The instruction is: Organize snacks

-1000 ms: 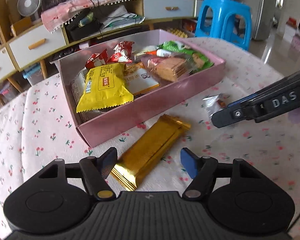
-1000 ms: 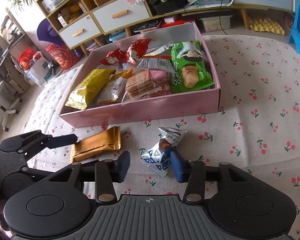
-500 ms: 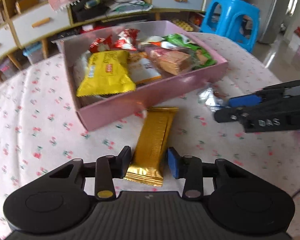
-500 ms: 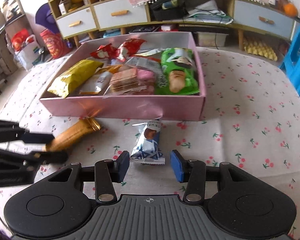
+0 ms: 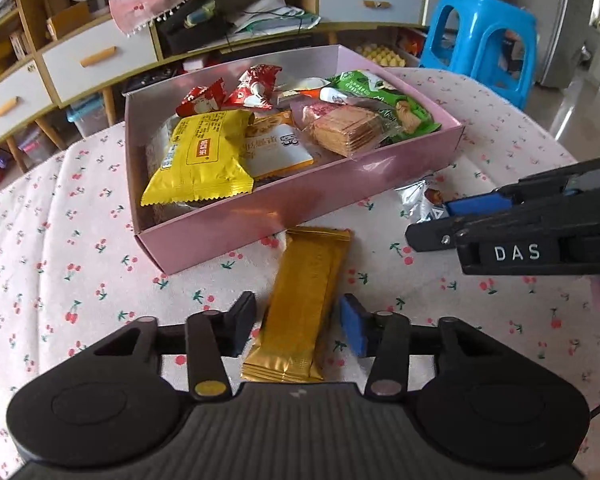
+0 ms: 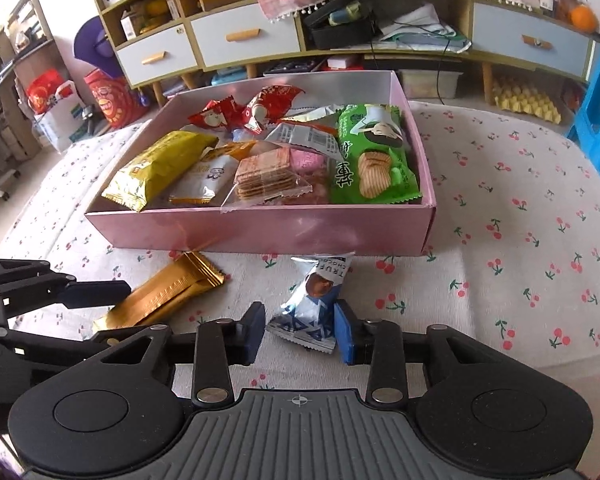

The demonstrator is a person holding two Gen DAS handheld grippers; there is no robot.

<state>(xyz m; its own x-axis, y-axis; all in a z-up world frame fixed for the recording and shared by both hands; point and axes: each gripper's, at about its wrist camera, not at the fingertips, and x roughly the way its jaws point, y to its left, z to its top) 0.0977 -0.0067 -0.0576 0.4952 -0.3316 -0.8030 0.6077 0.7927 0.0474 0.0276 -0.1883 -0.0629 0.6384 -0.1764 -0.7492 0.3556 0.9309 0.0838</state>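
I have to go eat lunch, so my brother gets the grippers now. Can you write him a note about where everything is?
Left gripper: its jaws have just been closing around the gold bar, which lies on the tablecloth in front of the pink box. Firm grip unclear.
Right gripper: its jaws have just been closing on the truffle packet. One pad touches it; grip unclear.
Done: many snacks are already in the box.
Left: grip both firmly and lift them into the box.
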